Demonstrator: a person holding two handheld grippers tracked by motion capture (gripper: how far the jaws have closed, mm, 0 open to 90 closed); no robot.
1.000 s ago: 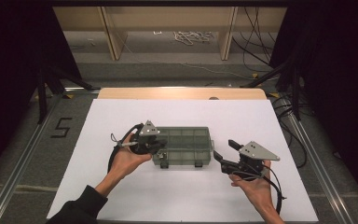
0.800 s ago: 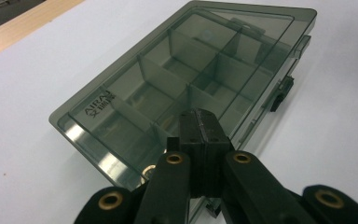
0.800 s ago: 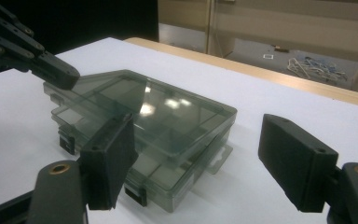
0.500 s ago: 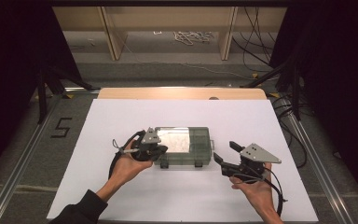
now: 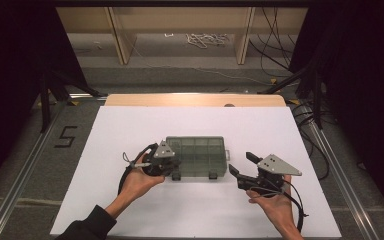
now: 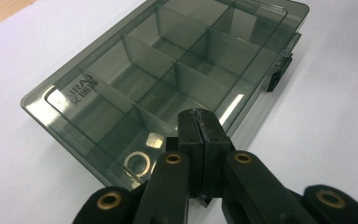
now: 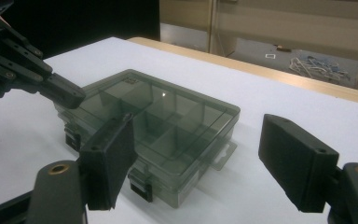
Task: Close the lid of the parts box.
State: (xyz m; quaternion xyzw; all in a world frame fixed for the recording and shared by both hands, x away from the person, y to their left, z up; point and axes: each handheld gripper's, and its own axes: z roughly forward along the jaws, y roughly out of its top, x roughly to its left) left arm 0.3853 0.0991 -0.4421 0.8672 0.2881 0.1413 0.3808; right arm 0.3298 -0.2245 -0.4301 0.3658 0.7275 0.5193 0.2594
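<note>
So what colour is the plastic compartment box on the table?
Smoky see-through grey, with black latches; the box shows best in the left gripper view.

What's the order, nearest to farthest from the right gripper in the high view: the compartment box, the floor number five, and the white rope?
1. Compartment box, just left of the right gripper.
2. Floor number five, far left, off the table.
3. White rope, far back on the floor.

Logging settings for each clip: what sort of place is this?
Probably a lab recording bench, not a home: a white tabletop framed by metal rails, loose cables on the floor behind, and a smoky transparent plastic compartment box as the work piece.
</note>
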